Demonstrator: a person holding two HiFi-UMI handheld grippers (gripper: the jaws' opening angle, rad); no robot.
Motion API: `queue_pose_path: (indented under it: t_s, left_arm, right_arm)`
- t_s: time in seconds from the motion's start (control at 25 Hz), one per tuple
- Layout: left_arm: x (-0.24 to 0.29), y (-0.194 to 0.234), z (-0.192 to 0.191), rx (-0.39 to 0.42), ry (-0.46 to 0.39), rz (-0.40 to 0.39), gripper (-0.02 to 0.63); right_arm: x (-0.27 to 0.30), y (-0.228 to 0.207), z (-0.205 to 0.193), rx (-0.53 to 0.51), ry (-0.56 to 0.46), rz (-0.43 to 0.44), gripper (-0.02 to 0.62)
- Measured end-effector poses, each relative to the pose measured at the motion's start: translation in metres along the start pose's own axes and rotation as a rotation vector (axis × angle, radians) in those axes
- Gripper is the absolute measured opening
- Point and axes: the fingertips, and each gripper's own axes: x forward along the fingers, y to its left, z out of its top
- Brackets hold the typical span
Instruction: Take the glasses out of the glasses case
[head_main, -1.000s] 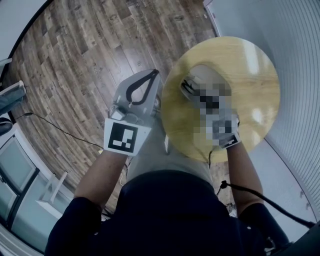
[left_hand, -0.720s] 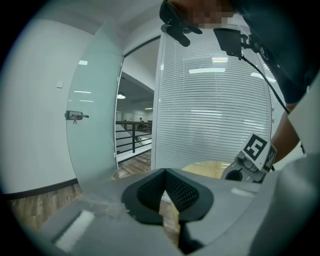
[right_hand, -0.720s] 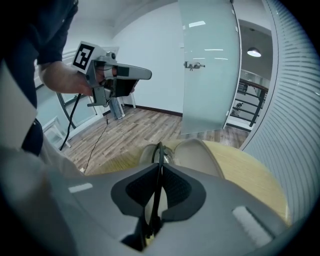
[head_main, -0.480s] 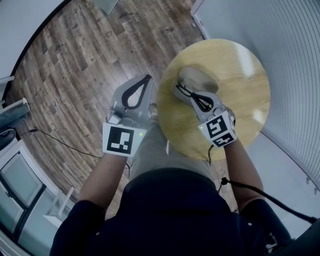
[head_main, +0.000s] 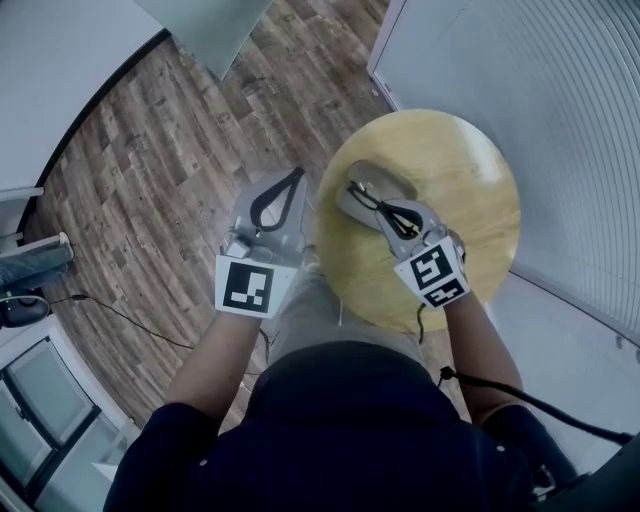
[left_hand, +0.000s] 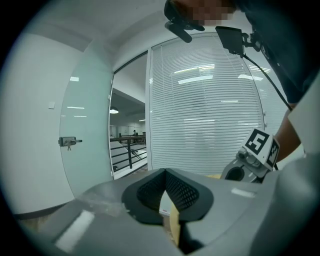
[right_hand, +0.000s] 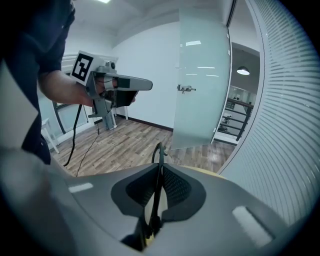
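Head view: round table (head_main: 470, 170) with a smooth, pale wood-grain top; the floor (head_main: 170, 150) is dark plank. A grey, rounded oval glasses case (head_main: 385, 176) lies near the table's left edge. Thin black glasses (head_main: 362, 192) sit over the case, pinched by the right gripper (head_main: 388, 208). Its ribbed black pads (right_hand: 172, 187) are closed on the frame. The left gripper (head_main: 296, 174) is off the table beside it, tips together, empty.

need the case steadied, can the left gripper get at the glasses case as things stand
Probably yes. The left gripper hangs off the round table's left edge, nothing between it and the glasses case. The right gripper, shut on the glasses, crowds the case's near end; the left fingers are shut.
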Motion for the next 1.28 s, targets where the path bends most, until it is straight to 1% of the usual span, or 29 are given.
queue_pose_path:
  t_s: [0.12, 0.32, 0.52, 0.68, 0.84, 1.04, 1.16, 1.28]
  left_arm:
    - [-0.002, -0.001, 0.018, 0.028, -0.026, -0.002, 0.006]
    - [-0.008, 0.0, 0.044, 0.044, -0.065, 0.007, 0.006]
    - [-0.034, -0.018, 0.072, 0.064, -0.106, -0.015, 0.006]
    - [-0.045, -0.036, 0.085, 0.073, -0.131, -0.034, 0.006]
    - [-0.055, -0.048, 0.096, 0.122, -0.15, -0.06, 0.006]
    - [-0.068, -0.054, 0.121, 0.11, -0.186, -0.059, 0.006]
    - [-0.071, -0.056, 0.132, 0.132, -0.206, -0.067, 0.006]
    - [-0.071, -0.055, 0.145, 0.155, -0.224, -0.067, 0.006]
  right_arm:
    - [-0.016, -0.002, 0.008, -0.014, -0.017, -0.016, 0.031]
    - [-0.044, -0.007, 0.028, -0.015, -0.057, -0.049, 0.031]
    - [-0.083, 0.005, 0.052, -0.019, -0.107, -0.099, 0.031]
    - [-0.107, 0.009, 0.058, -0.025, -0.144, -0.137, 0.031]
    - [-0.13, 0.009, 0.065, -0.019, -0.179, -0.173, 0.031]
    - [-0.159, 0.009, 0.084, -0.03, -0.223, -0.22, 0.031]
    - [-0.172, 0.007, 0.096, -0.035, -0.256, -0.244, 0.031]
    - [-0.183, 0.003, 0.111, -0.029, -0.292, -0.249, 0.031]
